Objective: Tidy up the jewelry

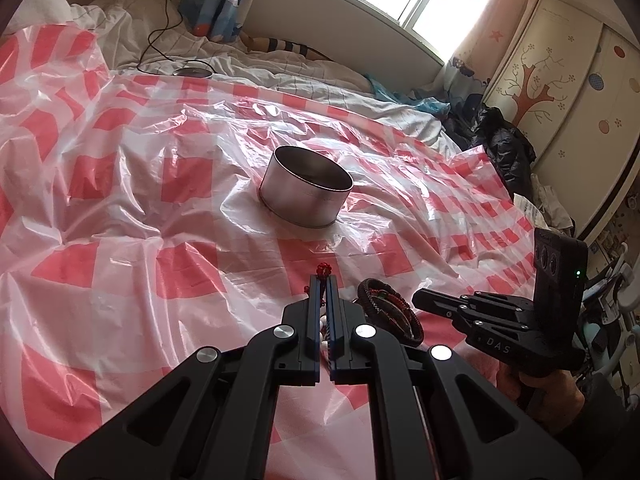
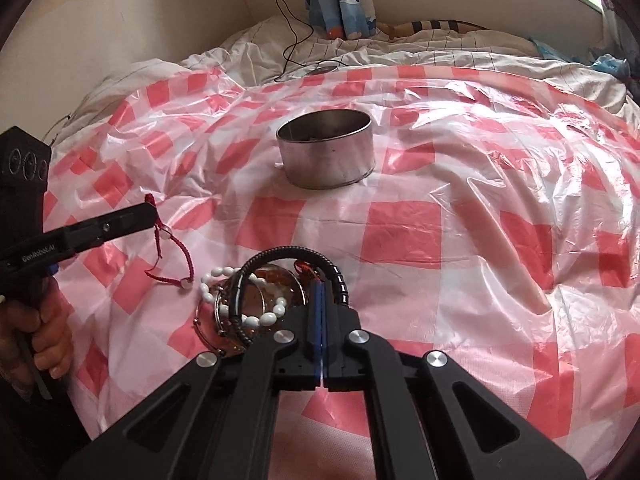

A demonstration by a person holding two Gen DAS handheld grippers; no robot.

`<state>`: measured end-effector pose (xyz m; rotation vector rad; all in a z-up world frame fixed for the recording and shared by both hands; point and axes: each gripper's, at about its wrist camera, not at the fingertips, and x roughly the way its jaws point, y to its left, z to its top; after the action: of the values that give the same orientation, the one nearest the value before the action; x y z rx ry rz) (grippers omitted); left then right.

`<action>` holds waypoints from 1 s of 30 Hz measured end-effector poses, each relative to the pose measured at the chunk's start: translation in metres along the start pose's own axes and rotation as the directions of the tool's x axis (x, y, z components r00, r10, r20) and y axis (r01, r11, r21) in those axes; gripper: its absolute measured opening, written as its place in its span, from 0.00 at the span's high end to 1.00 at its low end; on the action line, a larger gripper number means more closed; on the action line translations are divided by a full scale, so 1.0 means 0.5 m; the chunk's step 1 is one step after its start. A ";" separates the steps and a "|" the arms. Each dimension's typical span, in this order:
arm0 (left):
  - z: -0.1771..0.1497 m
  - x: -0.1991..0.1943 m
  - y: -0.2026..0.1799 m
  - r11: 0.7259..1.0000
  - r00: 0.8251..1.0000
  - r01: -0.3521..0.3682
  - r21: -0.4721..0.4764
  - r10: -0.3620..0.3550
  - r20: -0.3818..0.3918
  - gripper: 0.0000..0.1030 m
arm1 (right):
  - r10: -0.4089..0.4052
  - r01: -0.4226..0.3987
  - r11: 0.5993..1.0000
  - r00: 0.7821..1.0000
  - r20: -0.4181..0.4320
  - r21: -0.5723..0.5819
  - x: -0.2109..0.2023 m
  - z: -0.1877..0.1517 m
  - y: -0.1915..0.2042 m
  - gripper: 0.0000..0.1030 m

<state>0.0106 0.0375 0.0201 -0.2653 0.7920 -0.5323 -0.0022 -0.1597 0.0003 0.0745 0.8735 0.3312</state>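
A round metal tin [image 1: 306, 186] stands open on the red-and-white checked plastic sheet; it also shows in the right wrist view [image 2: 328, 154]. My left gripper [image 1: 323, 280] is shut on a red cord bracelet [image 2: 172, 248], whose knot [image 1: 323, 269] sticks out past the tips and whose loop hangs to the sheet. My right gripper [image 2: 320, 292] is shut on a black beaded bracelet [image 2: 296, 258] that arches above a pile of bracelets, with a white bead bracelet [image 2: 240, 308] among them. The pile [image 1: 390, 312] lies between both grippers.
The checked sheet [image 2: 480, 240] covers a bed with white bedding [image 1: 320, 76] behind. A black cable [image 2: 288, 48] and a round disc [image 1: 193, 72] lie at the back. A wardrobe [image 1: 560, 92] and dark clothes [image 1: 504, 140] are at the right.
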 end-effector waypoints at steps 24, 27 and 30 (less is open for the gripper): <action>-0.005 0.003 -0.008 1.000 1.000 0.003 0.002 -0.003 -0.006 0.98 | -0.134 0.128 0.976 0.991 -0.023 -0.173 0.033 -0.007 0.031 0.81; -0.006 0.002 -0.009 1.000 1.000 0.003 0.001 -0.003 -0.005 0.98 | -0.160 0.151 0.964 0.987 -0.023 -0.218 0.039 -0.013 0.044 0.84; -0.005 0.002 -0.009 1.000 1.000 0.002 0.003 -0.002 -0.005 0.98 | -0.197 0.190 0.946 0.980 0.001 -0.263 0.036 -0.016 0.057 0.92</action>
<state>0.0077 0.0332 0.0194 -0.2620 0.7959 -0.5364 -0.0050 -0.1279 -0.0126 -0.2607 0.8476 0.2612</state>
